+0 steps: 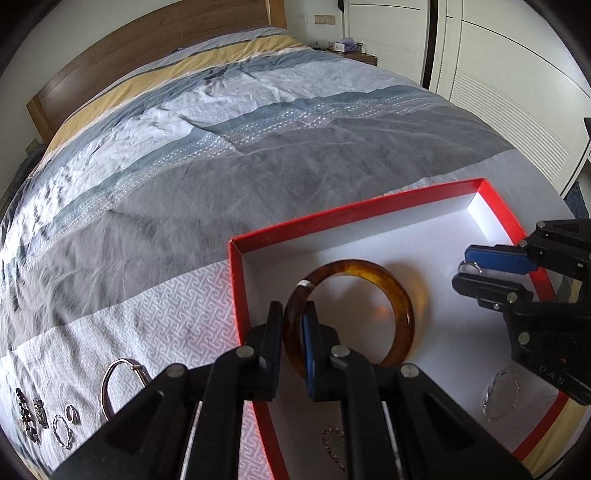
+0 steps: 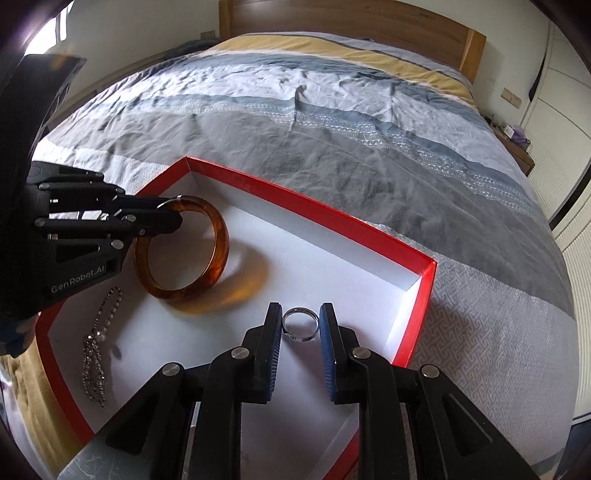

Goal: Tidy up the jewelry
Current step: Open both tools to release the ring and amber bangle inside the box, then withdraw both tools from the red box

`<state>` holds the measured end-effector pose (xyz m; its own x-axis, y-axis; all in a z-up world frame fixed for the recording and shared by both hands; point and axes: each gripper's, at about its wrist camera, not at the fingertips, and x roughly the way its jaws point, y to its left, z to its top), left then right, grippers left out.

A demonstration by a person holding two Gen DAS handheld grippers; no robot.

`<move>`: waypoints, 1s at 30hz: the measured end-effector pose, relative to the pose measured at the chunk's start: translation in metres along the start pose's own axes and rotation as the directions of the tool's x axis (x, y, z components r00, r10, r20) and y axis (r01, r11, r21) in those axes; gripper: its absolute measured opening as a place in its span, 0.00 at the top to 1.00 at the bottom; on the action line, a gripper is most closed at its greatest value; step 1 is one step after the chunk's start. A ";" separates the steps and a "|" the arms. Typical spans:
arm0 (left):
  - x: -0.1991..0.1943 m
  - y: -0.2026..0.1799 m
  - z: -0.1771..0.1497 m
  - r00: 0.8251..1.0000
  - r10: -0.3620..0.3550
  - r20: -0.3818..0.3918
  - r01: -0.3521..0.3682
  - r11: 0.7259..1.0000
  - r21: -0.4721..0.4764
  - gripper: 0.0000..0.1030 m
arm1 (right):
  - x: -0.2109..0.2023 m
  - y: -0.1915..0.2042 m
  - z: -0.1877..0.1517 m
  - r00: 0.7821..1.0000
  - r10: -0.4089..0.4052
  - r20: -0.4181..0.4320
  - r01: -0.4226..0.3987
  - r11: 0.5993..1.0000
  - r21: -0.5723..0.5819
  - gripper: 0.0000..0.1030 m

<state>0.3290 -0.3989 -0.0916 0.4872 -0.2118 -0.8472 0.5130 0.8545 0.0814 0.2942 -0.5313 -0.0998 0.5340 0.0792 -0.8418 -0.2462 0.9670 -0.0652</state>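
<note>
An open red box (image 1: 332, 218) (image 2: 295, 199) with a white floor lies on the bed. My left gripper (image 1: 291, 314) (image 2: 177, 218) is shut on the rim of an amber bangle (image 1: 402, 295) (image 2: 218, 240). The bangle stands upright inside the box's left part, its lower edge down at the floor. My right gripper (image 2: 300, 321) (image 1: 466, 269) is shut on a small silver ring (image 2: 300, 338) (image 1: 461, 266), held over the box's right part. A beaded chain (image 2: 98, 354) (image 1: 332, 443) and a thin silver bangle (image 1: 500, 395) lie in the box.
Left of the box on the patterned bedspread (image 1: 177, 317) lie a silver hoop bangle (image 1: 114, 384), a ring (image 1: 70, 413), a twisted bracelet (image 1: 61, 432) and dark beads (image 1: 26, 417). A wooden headboard (image 2: 351, 26) and white wardrobe doors (image 1: 498, 92) stand beyond.
</note>
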 end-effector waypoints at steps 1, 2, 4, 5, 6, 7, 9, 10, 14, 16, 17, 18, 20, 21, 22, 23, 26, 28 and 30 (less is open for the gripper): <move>0.000 0.000 0.000 1.000 0.001 -0.001 -0.001 1.000 -0.001 0.90 | 0.002 0.002 0.000 1.000 -0.008 -0.011 0.007 1.000 -0.023 0.80; 0.000 0.000 0.000 1.000 0.004 -0.004 -0.004 1.000 0.000 0.90 | 0.002 0.003 -0.001 1.000 -0.006 -0.017 0.005 0.999 -0.036 0.80; 0.002 0.001 0.000 1.000 0.013 -0.005 -0.013 1.000 0.007 0.90 | 0.003 0.001 0.001 1.000 0.001 -0.029 -0.002 0.999 -0.039 0.80; 0.002 0.001 0.000 1.000 0.014 -0.006 -0.014 1.000 0.006 0.90 | 0.002 0.001 0.001 0.999 -0.001 -0.035 0.000 0.999 -0.045 0.80; 0.002 0.001 0.000 1.000 0.010 -0.007 -0.010 1.000 0.004 0.90 | 0.002 0.001 0.001 0.999 -0.004 -0.039 0.002 0.999 -0.048 0.79; 0.002 0.002 0.000 1.000 0.004 -0.007 -0.004 1.000 0.003 0.90 | 0.001 0.001 0.000 0.999 -0.009 -0.044 0.007 0.999 -0.052 0.77; 0.000 0.004 0.000 1.000 -0.019 -0.004 0.019 1.000 -0.004 0.90 | -0.001 0.000 0.000 0.999 -0.016 -0.051 0.013 0.998 -0.055 0.76; -0.002 0.005 0.000 1.000 -0.031 -0.001 0.031 0.999 -0.012 0.89 | -0.002 0.001 0.000 0.998 -0.023 -0.054 0.020 0.998 -0.057 0.76; -0.009 0.011 -0.001 0.996 -0.084 -0.002 0.084 0.994 -0.066 0.89 | -0.018 0.003 -0.001 0.999 -0.044 -0.029 0.043 0.998 -0.046 0.67; -0.017 0.012 -0.003 0.995 -0.102 0.010 0.103 0.992 -0.072 0.88 | -0.033 0.002 -0.003 0.999 -0.052 -0.010 0.052 0.998 -0.025 0.66; -0.024 0.011 -0.005 0.993 -0.113 0.021 0.114 0.991 -0.069 0.87 | -0.042 0.000 -0.004 0.998 -0.056 -0.002 0.056 0.998 -0.011 0.66; -0.031 0.011 -0.006 0.992 -0.119 0.031 0.121 0.991 -0.065 0.87 | -0.052 -0.001 -0.005 0.998 -0.062 0.006 0.062 0.998 0.003 0.64; -0.048 0.011 -0.008 0.991 -0.125 0.050 0.128 0.990 -0.065 0.87 | -0.072 -0.002 -0.007 0.997 -0.075 0.018 0.074 0.997 0.027 0.63; -0.058 0.012 -0.010 0.989 -0.131 0.063 0.135 0.988 -0.070 0.87 | -0.083 -0.002 -0.009 0.997 -0.079 0.026 0.078 0.996 0.042 0.62; -0.070 0.013 -0.013 0.988 -0.136 0.075 0.141 0.987 -0.077 0.87 | -0.095 -0.001 -0.011 0.996 -0.083 0.038 0.080 0.995 0.060 0.59; -0.081 0.014 -0.016 0.986 -0.140 0.085 0.147 0.986 -0.081 0.87 | -0.108 -0.001 -0.014 0.995 -0.086 0.052 0.081 0.993 0.081 0.57; -0.117 0.015 -0.032 0.985 -0.128 0.115 0.136 0.988 -0.067 0.87 | -0.147 0.004 -0.023 0.991 -0.087 0.101 0.070 0.985 0.160 0.51; -0.140 0.016 -0.046 0.987 -0.106 0.123 0.113 0.992 -0.048 0.87 | -0.172 0.012 -0.030 0.987 -0.090 0.131 0.064 0.979 0.195 0.51; -0.163 0.023 -0.064 0.988 -0.093 0.126 0.101 0.993 -0.062 0.87 | -0.196 0.025 -0.037 0.983 -0.097 0.158 0.062 0.975 0.212 0.51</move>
<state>0.2158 -0.3146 0.0150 0.5226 -0.3484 -0.7781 0.5151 0.8563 -0.0375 0.1534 -0.5317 0.0443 0.6766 0.0225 -0.7360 -0.0355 0.9994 -0.0021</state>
